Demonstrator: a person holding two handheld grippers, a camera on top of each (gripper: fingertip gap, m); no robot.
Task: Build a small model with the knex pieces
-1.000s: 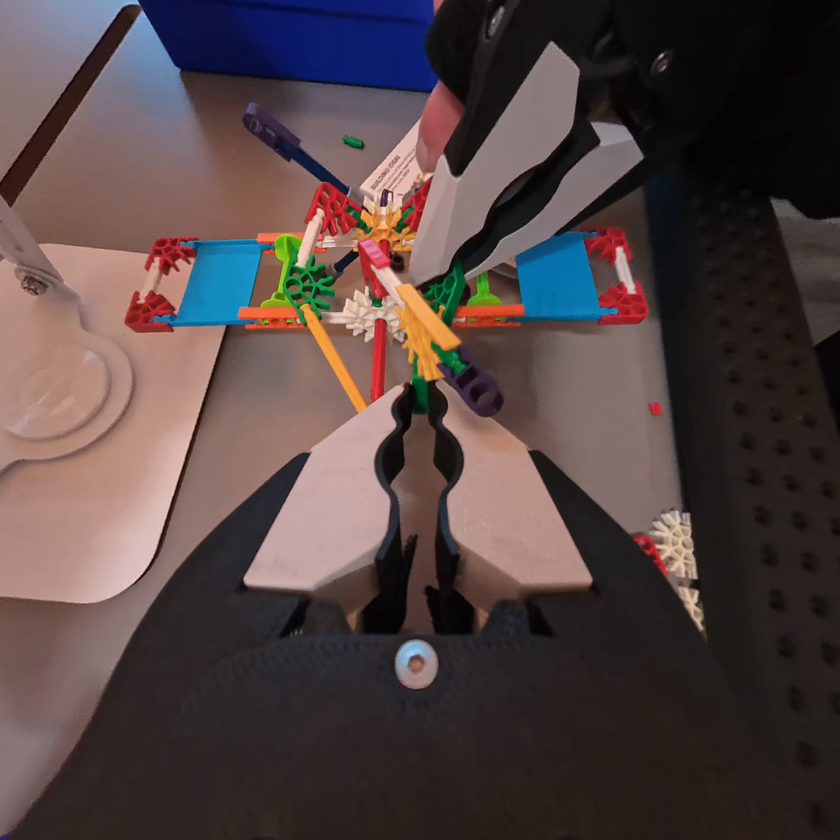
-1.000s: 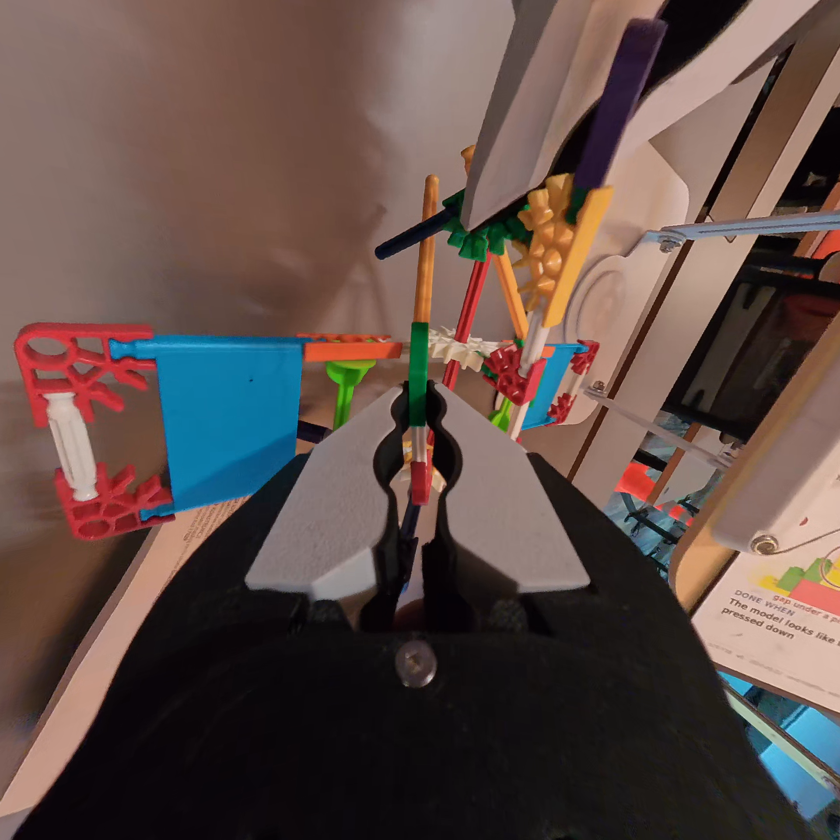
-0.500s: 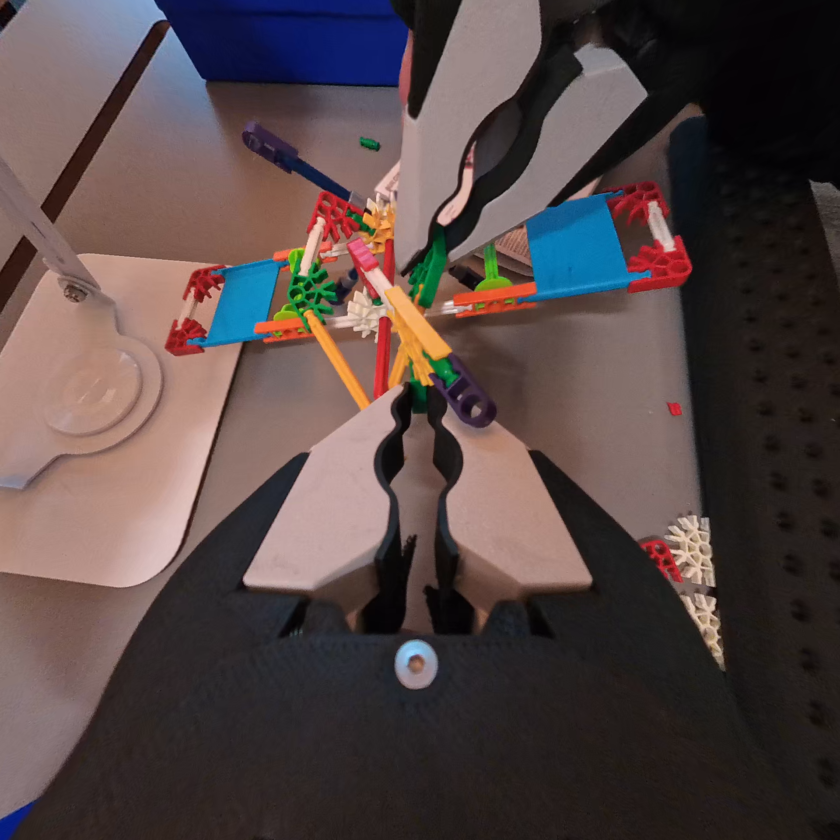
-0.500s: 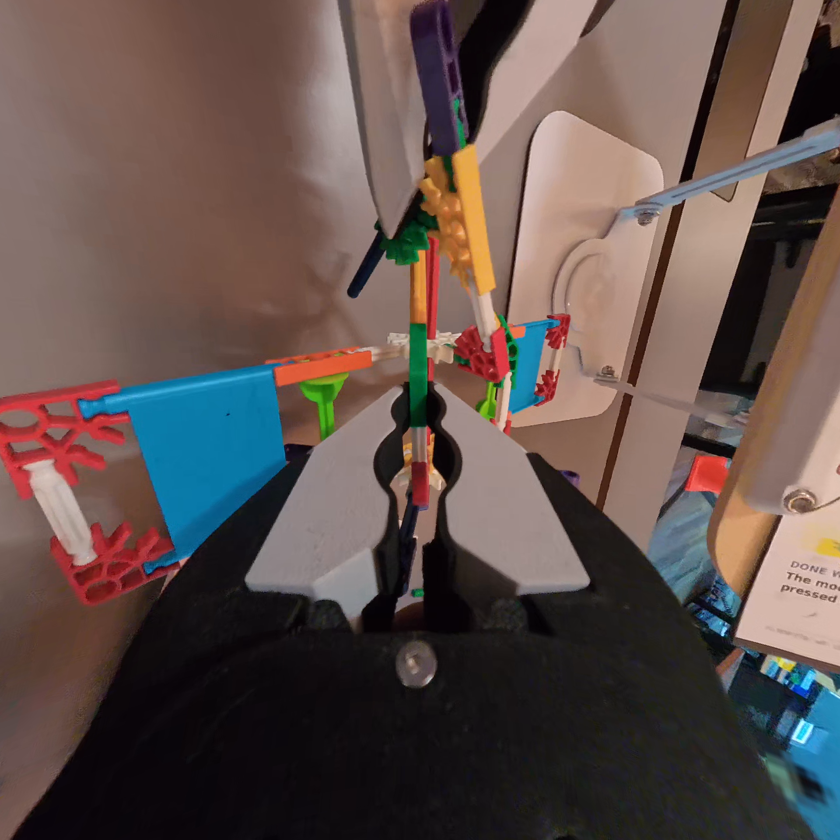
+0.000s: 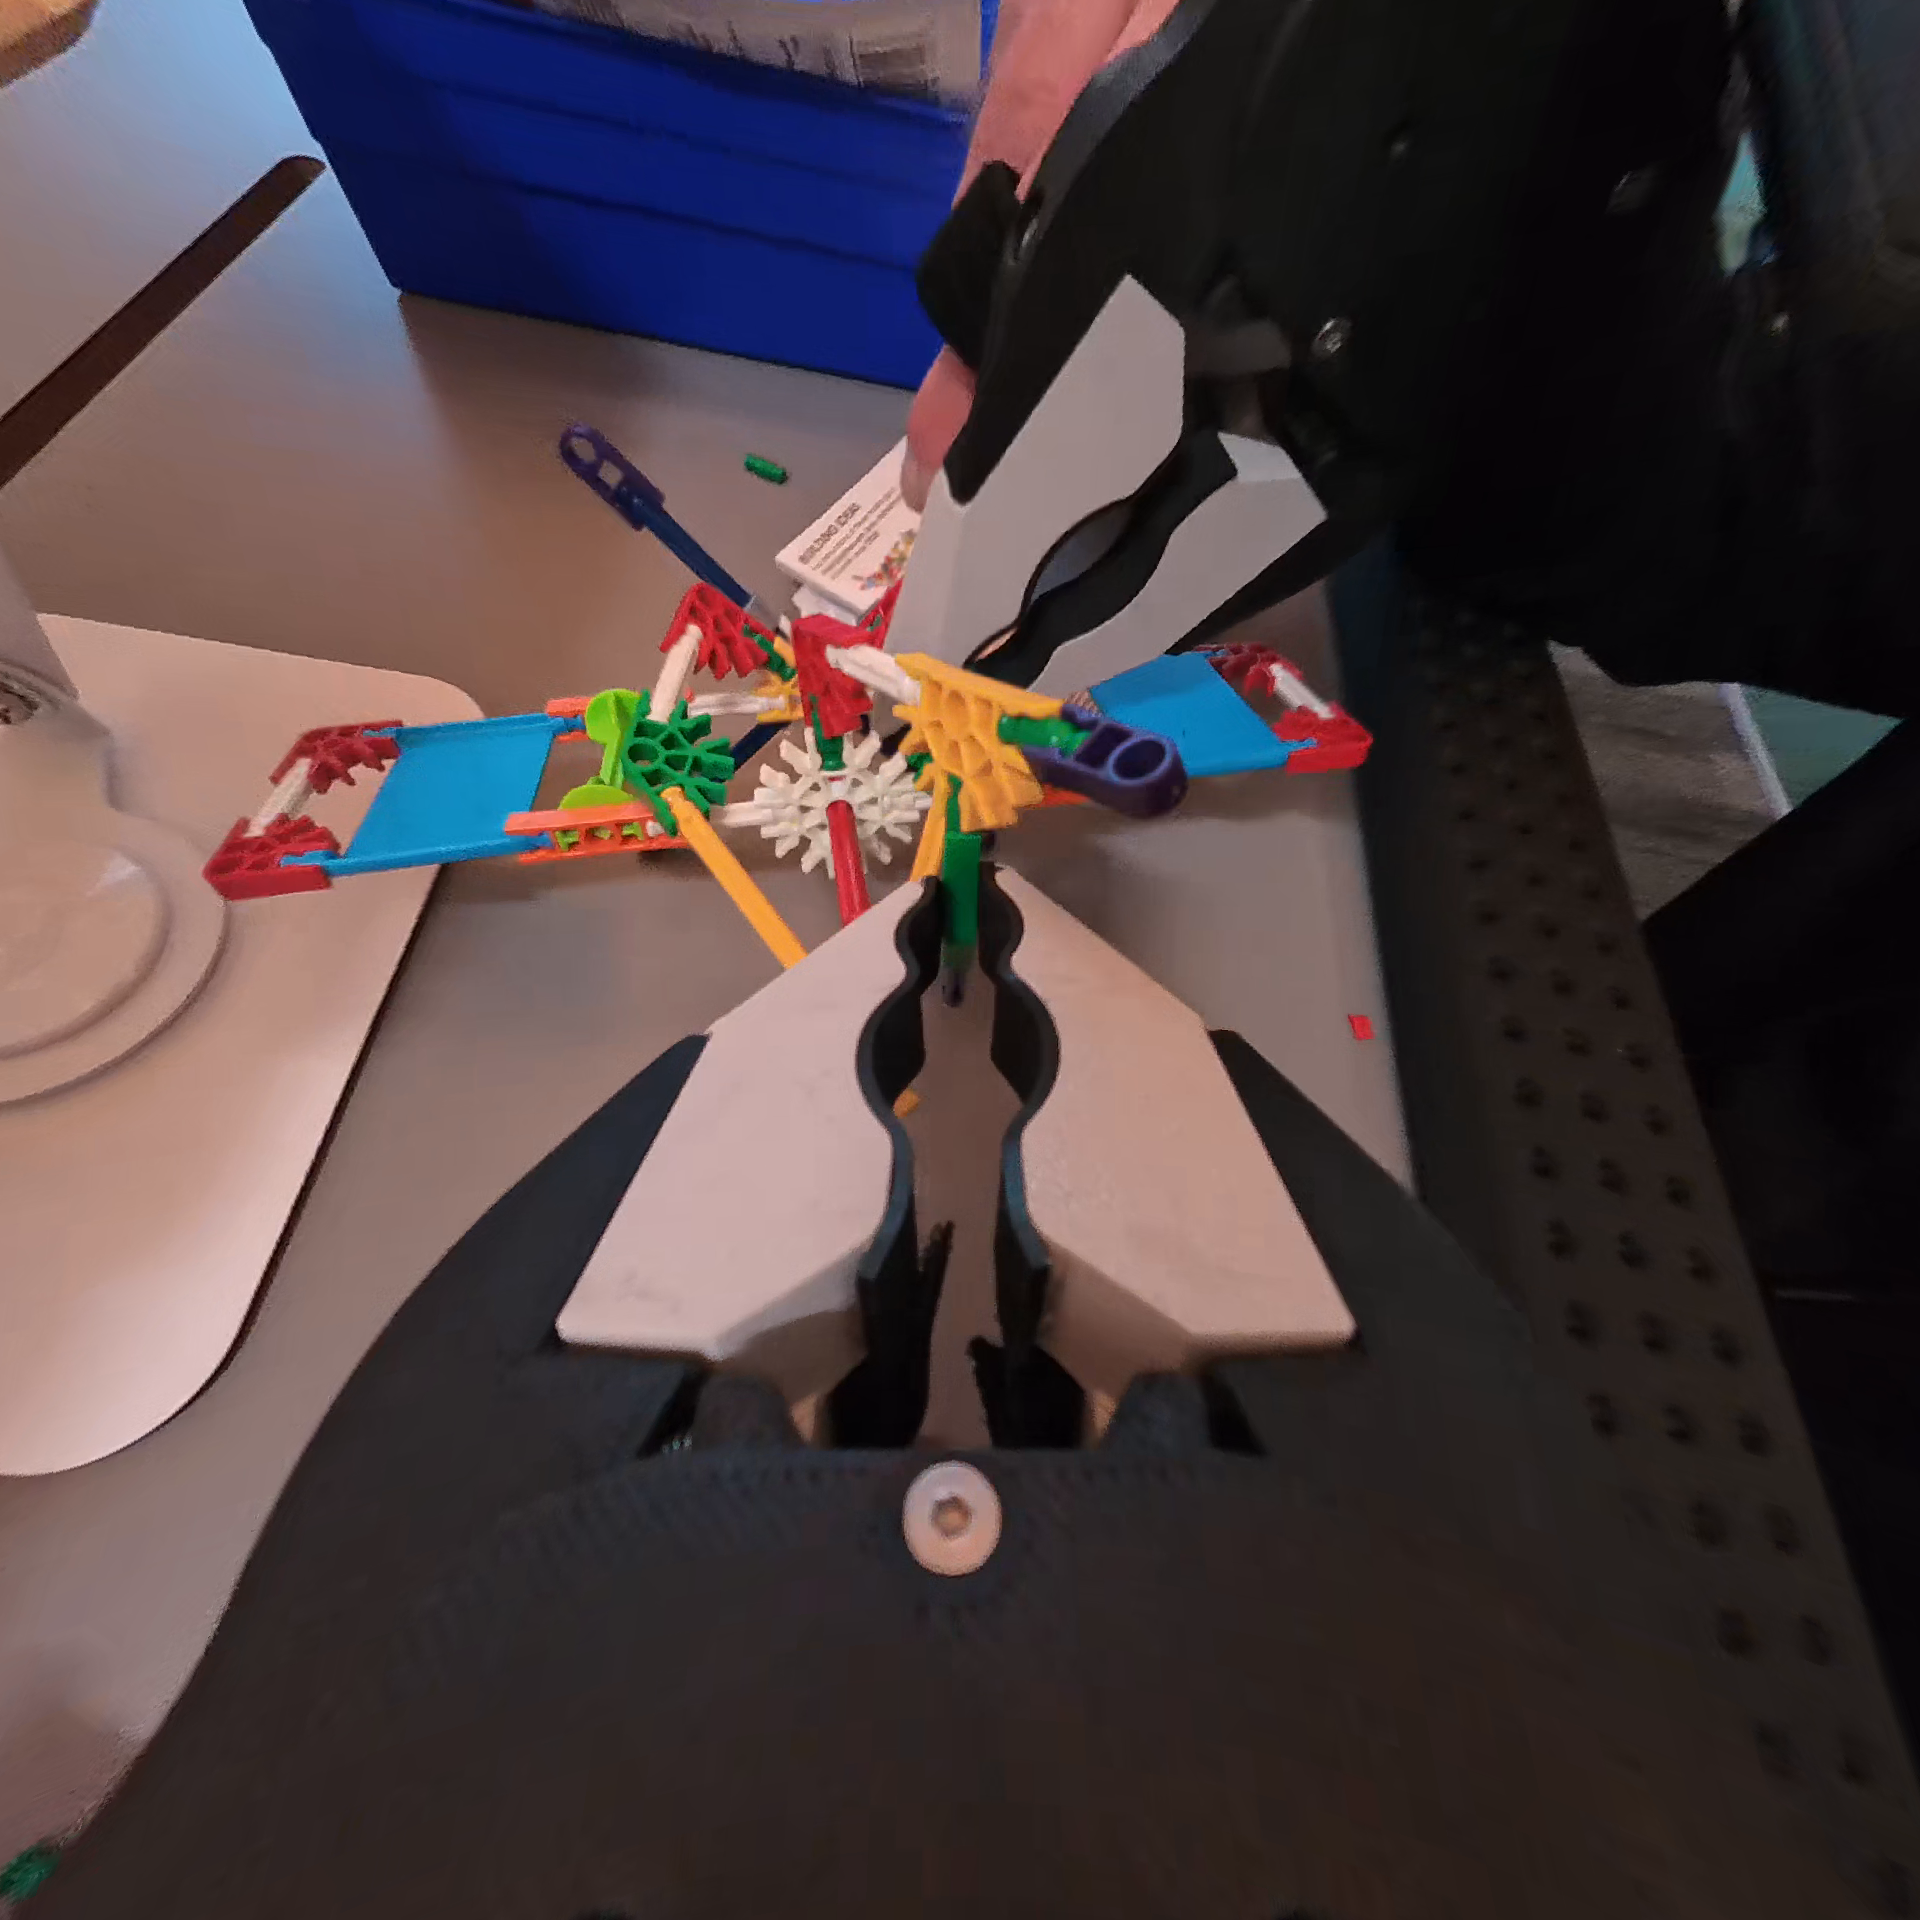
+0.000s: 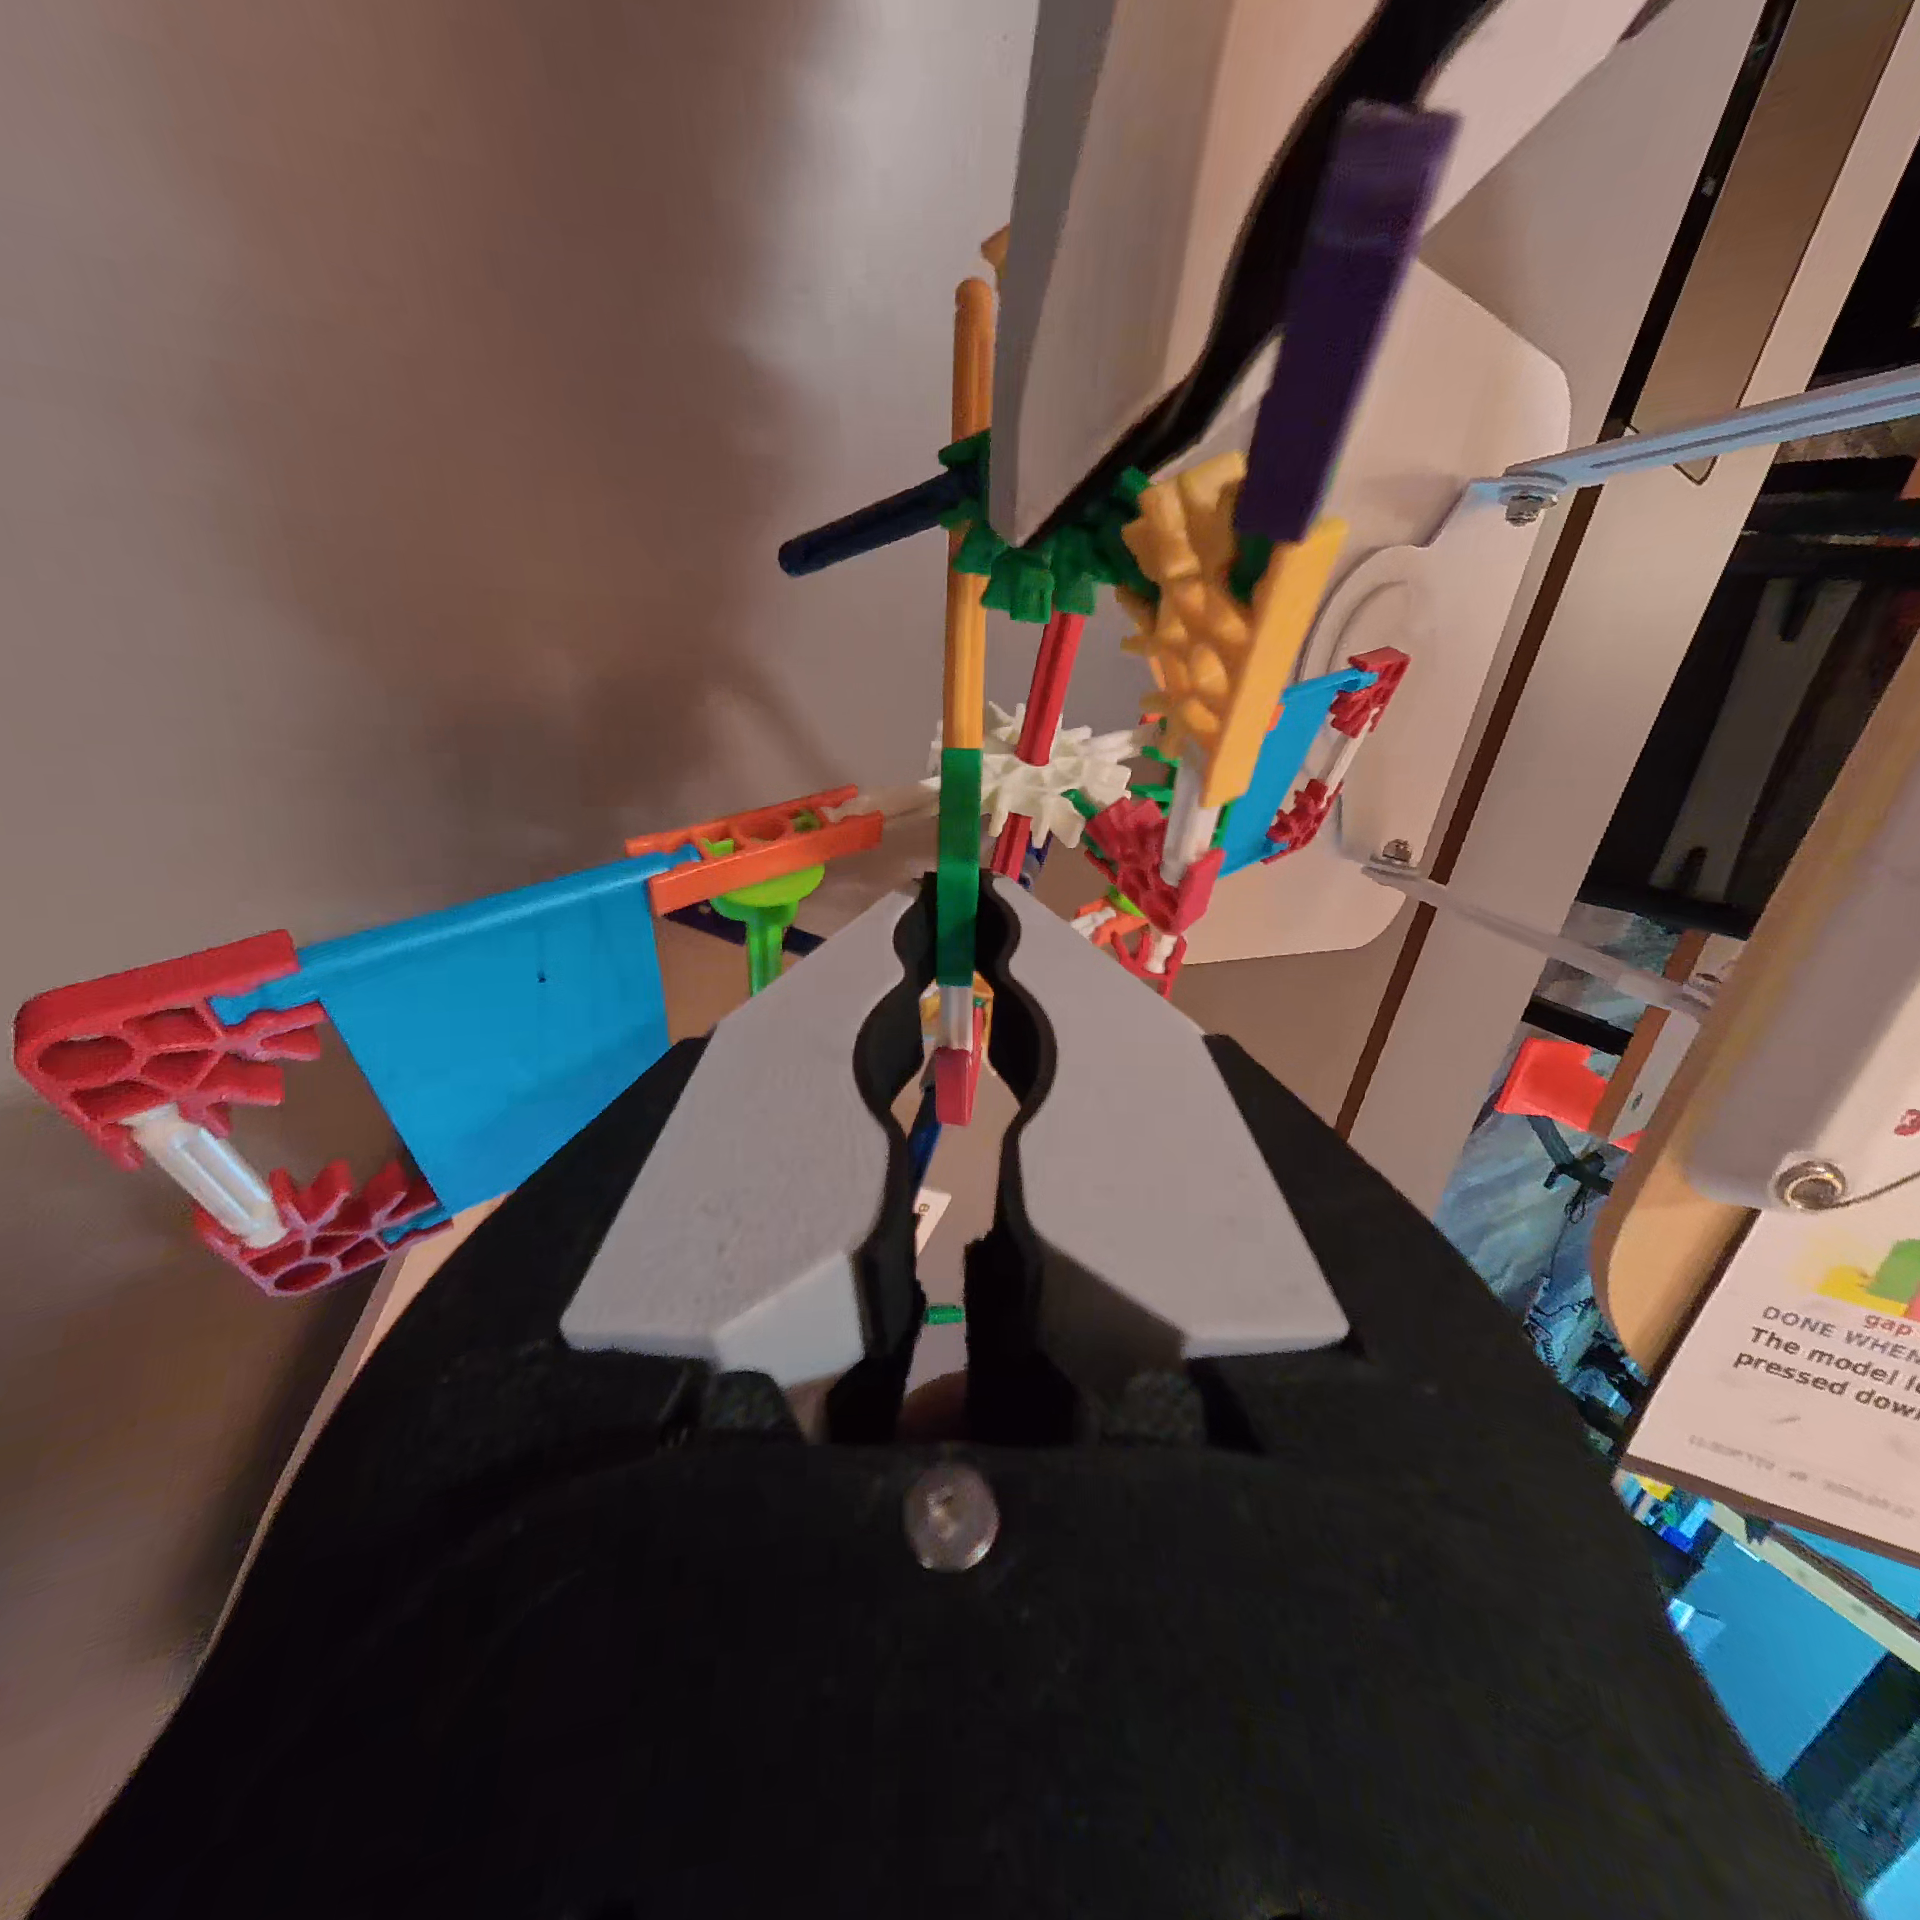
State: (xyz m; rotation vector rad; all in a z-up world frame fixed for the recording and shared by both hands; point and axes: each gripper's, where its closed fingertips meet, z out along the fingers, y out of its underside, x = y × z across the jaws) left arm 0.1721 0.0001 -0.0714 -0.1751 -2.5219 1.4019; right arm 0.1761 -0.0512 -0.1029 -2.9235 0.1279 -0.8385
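Toy plane (image 5: 831, 769) made of clip-together sticks, near blue bin (image 5: 644, 187). Left gripper (image 5: 958, 914) pinches green rod. Right gripper (image 6: 956, 914) pinches green piece. Looks light, snaps apart easily; hold stiff rods.

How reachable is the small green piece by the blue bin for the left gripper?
Probably not: left gripper is shut on a green rod, and the model blocks the small green piece.

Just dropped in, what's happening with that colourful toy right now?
A person holds a gripper in each hand, both clamped on one rod-and-connector toy model above the grey table. The left gripper pinches a green piece at its near end. The right gripper grips a green piece on the far side. A blue bin sits behind.
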